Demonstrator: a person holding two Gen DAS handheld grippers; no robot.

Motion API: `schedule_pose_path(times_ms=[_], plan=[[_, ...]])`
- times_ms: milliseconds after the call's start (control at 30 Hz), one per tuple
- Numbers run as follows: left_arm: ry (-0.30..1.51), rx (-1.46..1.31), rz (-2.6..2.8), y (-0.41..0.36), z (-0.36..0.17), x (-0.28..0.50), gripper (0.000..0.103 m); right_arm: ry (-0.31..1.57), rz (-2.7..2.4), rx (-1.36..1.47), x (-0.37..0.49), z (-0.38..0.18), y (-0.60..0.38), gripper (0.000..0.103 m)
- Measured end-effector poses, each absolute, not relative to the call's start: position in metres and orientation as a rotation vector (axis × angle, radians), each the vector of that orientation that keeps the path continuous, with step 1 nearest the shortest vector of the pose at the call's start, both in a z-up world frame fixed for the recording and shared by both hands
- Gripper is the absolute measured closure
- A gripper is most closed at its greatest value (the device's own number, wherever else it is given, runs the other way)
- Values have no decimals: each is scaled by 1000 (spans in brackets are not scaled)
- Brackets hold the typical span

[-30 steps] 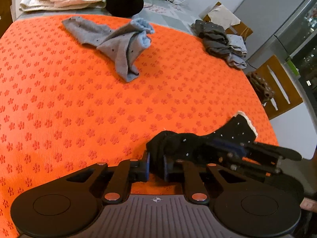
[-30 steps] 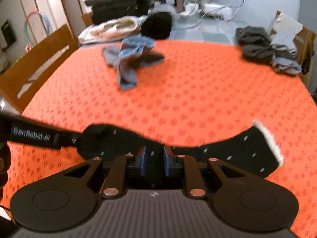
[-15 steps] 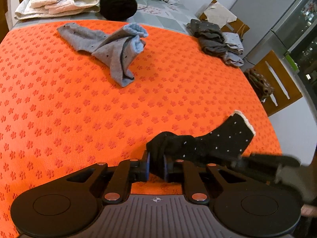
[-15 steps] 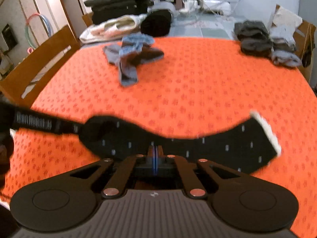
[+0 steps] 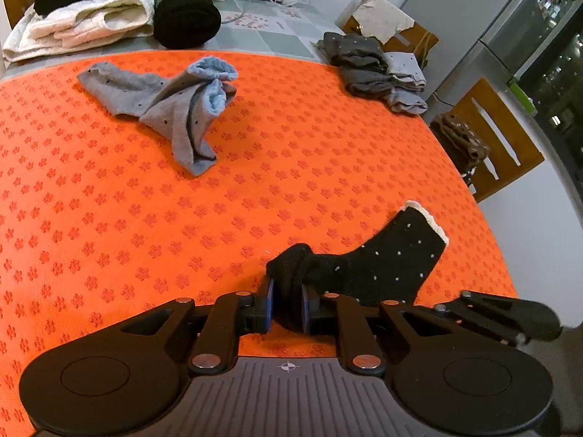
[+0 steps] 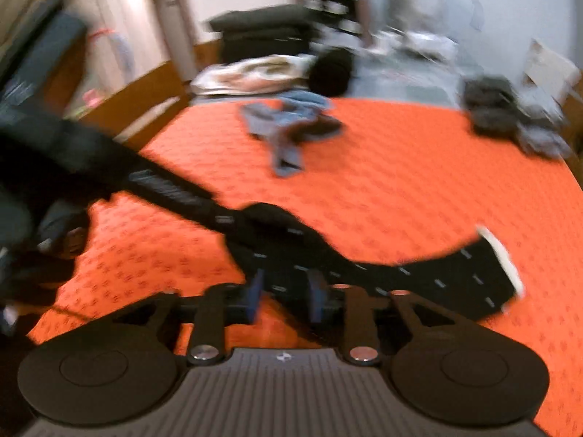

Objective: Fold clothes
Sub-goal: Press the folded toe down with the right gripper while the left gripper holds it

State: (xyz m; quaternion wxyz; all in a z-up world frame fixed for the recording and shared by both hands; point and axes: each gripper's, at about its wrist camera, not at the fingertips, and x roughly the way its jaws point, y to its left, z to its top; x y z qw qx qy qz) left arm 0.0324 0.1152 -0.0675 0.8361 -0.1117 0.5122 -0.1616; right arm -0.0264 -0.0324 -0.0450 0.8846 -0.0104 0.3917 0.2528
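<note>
The right gripper [image 6: 284, 296], closed tight on the black dotted sock [image 5: 379, 266] 0.5 s ago, now has its fingers [image 6: 255, 298] spread apart with the sock lying loosely between them, and it has drawn back toward the near right edge. The left gripper [image 5: 287, 306] is unchanged, its fingers [image 5: 267, 304] pinched on the bunched toe end. The sock lies flat on the orange mat [image 5: 109, 218] at the near right, its white-trimmed cuff [image 5: 431, 222] pointing far right. The right wrist view is blurred by motion. A crumpled grey and blue sock [image 5: 175, 109] sits on the far left of the mat, and a stack of folded socks [image 5: 379, 67] at the far right corner. No containers are visible.
</note>
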Motion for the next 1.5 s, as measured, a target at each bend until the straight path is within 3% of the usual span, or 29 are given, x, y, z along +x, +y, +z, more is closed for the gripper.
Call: schedule_pose_path(times_ms=[267, 300, 333, 433, 767, 900, 1000, 1200, 1267, 1333, 1400, 1500], plan=[[1123, -277, -361, 115, -64, 36, 84, 756, 558, -215, -22, -49, 1, 56], [1122, -281, -368, 114, -63, 36, 84, 751, 560, -238, -21, -49, 4, 60], [1120, -286, -378, 113, -61, 36, 83, 743, 558, -259, -20, -50, 7, 72], [1095, -308, -446, 112, -54, 35, 76, 743, 524, -247, -16, -51, 6, 92], [977, -355, -595, 112, -33, 32, 66, 733, 402, 151, -17, -55, -74, 94], [988, -294, -589, 104, -49, 35, 67, 749, 388, 291, -22, -67, -105, 89], [1005, -246, -604, 95, -65, 35, 67, 781, 393, 387, -25, -76, -124, 79], [987, -198, -643, 81, -88, 35, 78, 835, 379, 489, -26, -87, -143, 72], [987, -192, -653, 76, -92, 35, 78, 841, 378, 523, -28, -86, -148, 62], [989, -185, -660, 72, -95, 35, 78, 838, 379, 573, -29, -85, -153, 40], [991, -178, -662, 68, -97, 35, 78, 830, 381, 634, -30, -84, -160, 34], [992, -175, -660, 66, -100, 34, 78, 842, 357, 697, -26, -87, -167, 34]])
